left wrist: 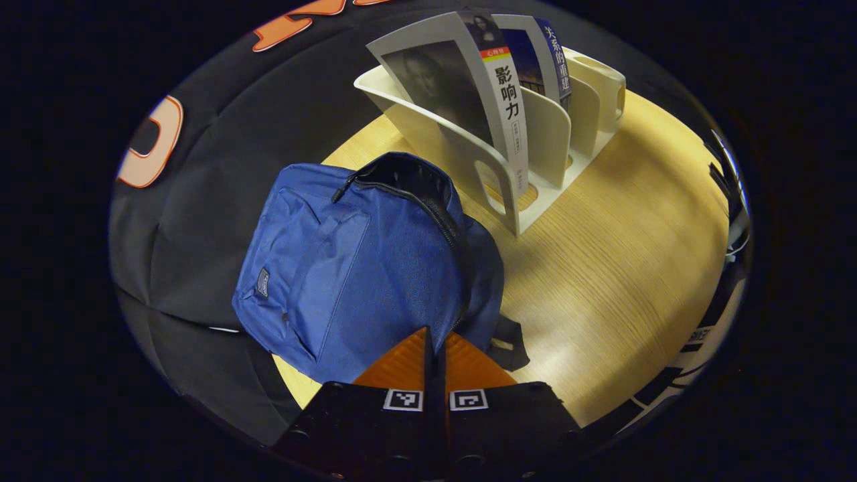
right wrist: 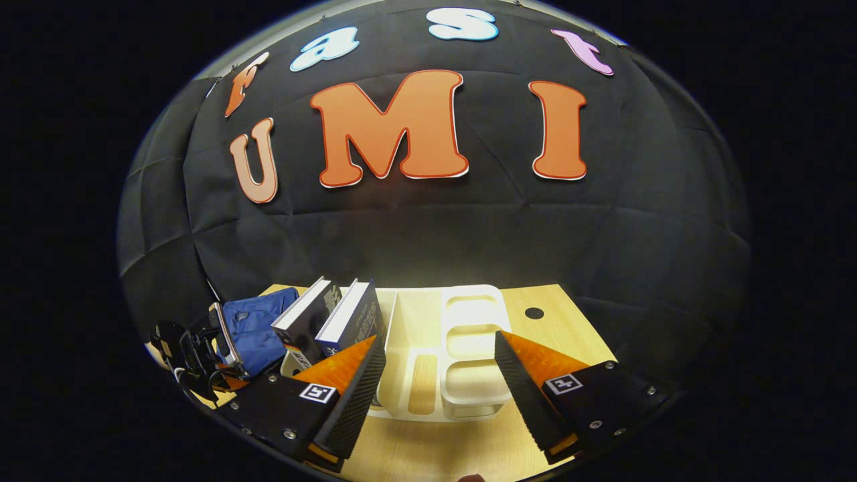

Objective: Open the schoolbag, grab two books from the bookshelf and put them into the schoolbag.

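Here the blue schoolbag [left wrist: 355, 268] lies on the wooden bench [left wrist: 616, 268], just in front of the white bookshelf [left wrist: 495, 161] in the left gripper view, its zipper open along the top edge so the dark inside shows at the end nearest the bookshelf. The left gripper [left wrist: 436, 345] hangs over the near end of the schoolbag with its fingers clenched together, only a thin slit between them; whether they pinch any fabric cannot be told.

In the bookshelf two books stand leaning between the dividers: a grey-covered book [left wrist: 462, 87] in the slot closest to the schoolbag, and a dark blue book [left wrist: 546, 60] in the next slot behind it. The slots farther from the schoolbag hold nothing visible.

In the right gripper view the right gripper [right wrist: 438, 355] faces the bookshelf [right wrist: 442, 348] head-on, its fingers released and spread wide, holding nothing, with the bare slots of the bookshelf showing between them. The two books [right wrist: 335, 318] lean side by side at the left end of the bookshelf, just above the gripper's left finger [right wrist: 355, 388]. Beyond the books, on the far side from the bare slots, the schoolbag [right wrist: 254, 328] rests on the bench, and the other gripper [right wrist: 201, 355] sits beside it.
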Tool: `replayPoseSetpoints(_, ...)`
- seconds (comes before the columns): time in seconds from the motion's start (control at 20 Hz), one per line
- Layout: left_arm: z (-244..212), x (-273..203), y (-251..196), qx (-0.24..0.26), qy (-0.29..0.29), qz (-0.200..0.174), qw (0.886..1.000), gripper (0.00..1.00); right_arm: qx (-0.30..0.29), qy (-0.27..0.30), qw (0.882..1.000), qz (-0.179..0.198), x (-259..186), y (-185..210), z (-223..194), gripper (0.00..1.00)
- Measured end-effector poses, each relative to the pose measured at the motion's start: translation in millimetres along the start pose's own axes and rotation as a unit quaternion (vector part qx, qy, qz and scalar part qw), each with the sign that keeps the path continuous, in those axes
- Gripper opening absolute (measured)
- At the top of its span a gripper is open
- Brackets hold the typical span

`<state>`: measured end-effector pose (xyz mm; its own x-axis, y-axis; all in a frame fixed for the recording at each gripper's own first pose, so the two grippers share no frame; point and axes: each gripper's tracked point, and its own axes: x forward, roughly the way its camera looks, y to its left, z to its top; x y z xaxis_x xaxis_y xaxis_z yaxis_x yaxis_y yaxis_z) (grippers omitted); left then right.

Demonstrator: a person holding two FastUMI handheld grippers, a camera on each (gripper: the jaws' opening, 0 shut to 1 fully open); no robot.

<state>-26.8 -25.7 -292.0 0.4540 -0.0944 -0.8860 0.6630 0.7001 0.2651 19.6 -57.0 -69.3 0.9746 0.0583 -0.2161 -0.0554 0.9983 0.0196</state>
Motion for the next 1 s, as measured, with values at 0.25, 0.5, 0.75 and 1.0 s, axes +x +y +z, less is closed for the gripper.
replayPoseSetpoints(0.25, 3.3, -15.2, 18.0, 0.030, -0.020, -0.069, 0.997, 0.00, 0.018, -0.003, 0.999, -0.043, -13.7, 28.5, -1.5, 0.97)
replayPoseSetpoints(0.5, 4.2, -31.4, 50.4, 0.078, -0.048, -0.107, 0.990, 0.01, 0.022, -0.003, 0.996, -0.085, -30.9, 61.6, -8.9, 0.97)
replayPoseSetpoints(0.75, 11.3, -50.0, 90.4, 0.109, -0.083, -0.115, 0.984, 0.00, 0.019, -0.010, 0.994, -0.105, -35.5, 99.0, -8.9, 0.97)
replayPoseSetpoints(1.0, 33.2, -66.8, 132.4, 0.125, -0.123, -0.085, 0.981, 0.00, -0.004, -0.005, 0.996, -0.091, -30.6, 131.1, 9.3, 0.97)
